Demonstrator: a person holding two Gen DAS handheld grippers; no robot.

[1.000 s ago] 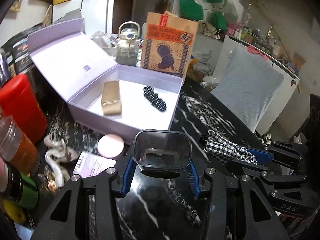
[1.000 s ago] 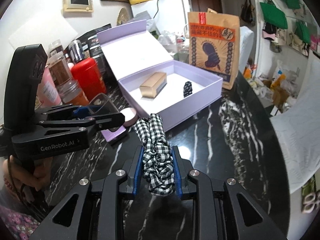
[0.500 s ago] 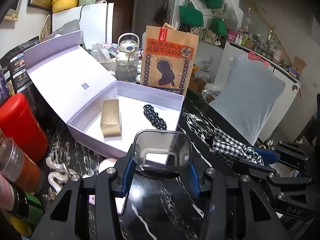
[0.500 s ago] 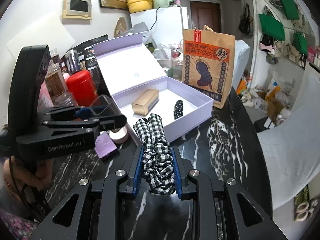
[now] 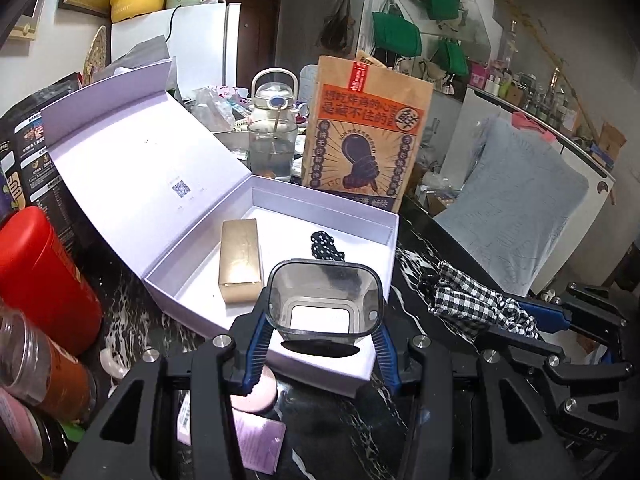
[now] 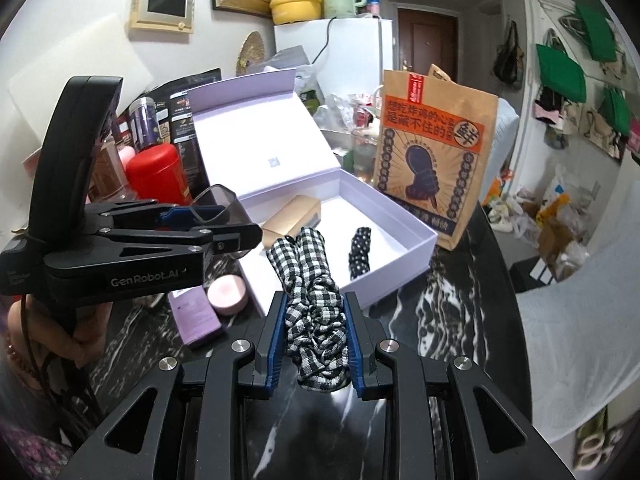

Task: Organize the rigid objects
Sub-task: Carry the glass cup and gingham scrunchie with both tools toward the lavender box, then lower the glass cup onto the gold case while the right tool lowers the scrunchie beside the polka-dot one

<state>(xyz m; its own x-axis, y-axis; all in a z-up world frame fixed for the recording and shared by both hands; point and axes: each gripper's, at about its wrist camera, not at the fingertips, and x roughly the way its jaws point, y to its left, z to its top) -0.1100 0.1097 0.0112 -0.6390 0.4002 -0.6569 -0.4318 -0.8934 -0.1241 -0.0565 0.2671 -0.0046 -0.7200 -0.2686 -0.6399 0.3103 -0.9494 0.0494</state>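
A black marble table (image 6: 460,312) with white veins carries an open lilac box (image 6: 404,258) at its centre. A brown paper bag (image 6: 434,168) is stood behind it, a red canister (image 6: 158,176) far left, and a pink round case (image 6: 227,294) and purple card (image 6: 196,314) near left.

The side of the left gripper (image 6: 224,226), seen to the left of the right claw, bears the brand "GenRobot.AI". The right gripper's (image 5: 500,316) body, at the lower right of the left claw, shows the letters "DAS". The brown paper bag (image 6: 432,168) standing beyond both claws carries large white Chinese print on orange, "想吃炸鸡的心是藏不住的", and a round seal reading "鲜". The white box lid (image 5: 160,176) has a small QR code.
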